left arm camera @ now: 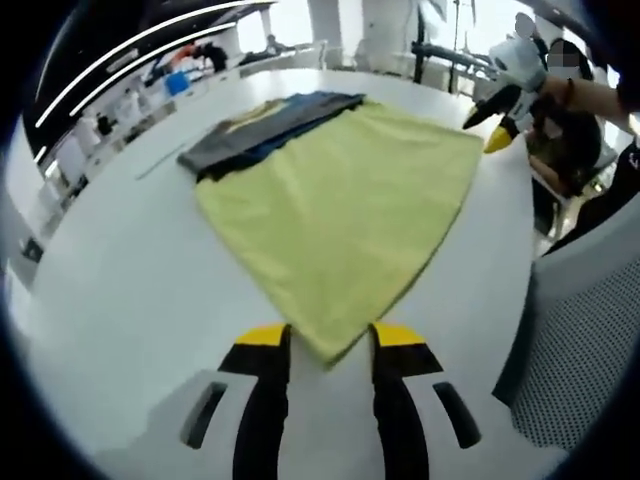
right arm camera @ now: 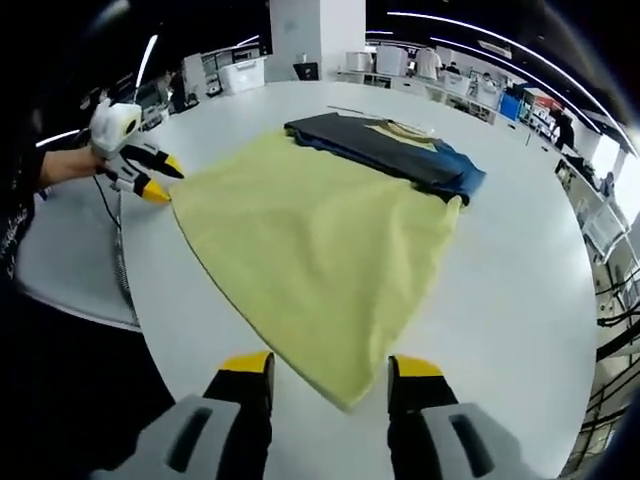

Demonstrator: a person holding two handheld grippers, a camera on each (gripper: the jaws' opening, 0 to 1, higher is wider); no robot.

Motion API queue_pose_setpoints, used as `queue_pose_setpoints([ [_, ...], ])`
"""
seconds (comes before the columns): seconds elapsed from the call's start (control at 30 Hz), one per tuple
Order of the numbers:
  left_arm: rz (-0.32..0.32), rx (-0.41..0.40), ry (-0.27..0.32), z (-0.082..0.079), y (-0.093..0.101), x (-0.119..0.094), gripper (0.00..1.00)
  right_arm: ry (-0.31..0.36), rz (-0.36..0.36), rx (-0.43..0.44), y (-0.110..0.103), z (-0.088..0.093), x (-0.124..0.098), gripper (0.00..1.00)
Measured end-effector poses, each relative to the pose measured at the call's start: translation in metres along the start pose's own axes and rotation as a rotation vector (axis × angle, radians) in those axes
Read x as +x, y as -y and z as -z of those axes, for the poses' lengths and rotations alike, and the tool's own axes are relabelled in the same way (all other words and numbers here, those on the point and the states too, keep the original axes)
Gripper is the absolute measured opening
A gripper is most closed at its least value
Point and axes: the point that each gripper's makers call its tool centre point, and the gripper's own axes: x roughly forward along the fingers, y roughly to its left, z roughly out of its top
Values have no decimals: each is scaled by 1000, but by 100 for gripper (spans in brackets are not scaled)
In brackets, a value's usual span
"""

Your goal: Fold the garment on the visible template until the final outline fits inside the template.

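While the yellow garment (left arm camera: pixel 340 220) lies flat on the white table (left arm camera: pixel 130 300), L gripper (left arm camera: pixel 330 345) and R gripper (right arm camera: pixel 330 370) straddle corners, jaws apart (nothing pinched). Pre-fold, I judge; next: nip both corners.

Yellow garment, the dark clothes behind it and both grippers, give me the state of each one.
yellow garment: spread flat on the white table, unfolded
dark clothes: folded stack at the garment's far edge
left gripper: open, astride a garment corner
right gripper: open, astride a garment corner
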Motion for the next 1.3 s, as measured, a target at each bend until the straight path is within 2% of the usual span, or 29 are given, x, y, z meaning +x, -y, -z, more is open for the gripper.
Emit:
queue_pose_setpoints([
  [0.13, 14, 25, -6, 1, 1, 1, 29, -17, -4, -25, 1, 2, 3, 38],
  [0.33, 28, 10, -11, 1, 0, 2, 27, -37, -7, -48, 5, 3, 4, 33],
  [0.53, 38, -6, -14, 1, -1, 3, 25, -65, -22, -115, 6, 6, 4, 31],
  [0.63, 44, -6, -14, 0, -3, 4, 21, -67, -29, -122, 6, 6, 4, 31],
  [0.73, 46, -8, -20, 1, -6, 5, 12, -71, -39, -133, 6, 6, 4, 31],
  [0.9, 52, -5, -22, 0, -5, 6, 12, -78, -38, -136, 7, 5, 5, 28],
  [1.1, 52, 14, -21, -1, -4, 8, 5, -72, -19, -139, 11, 4, 6, 15],
  [1.3, 47, 14, -20, -2, -4, 7, 3, -59, -9, -125, 12, 0, 8, 5],
])
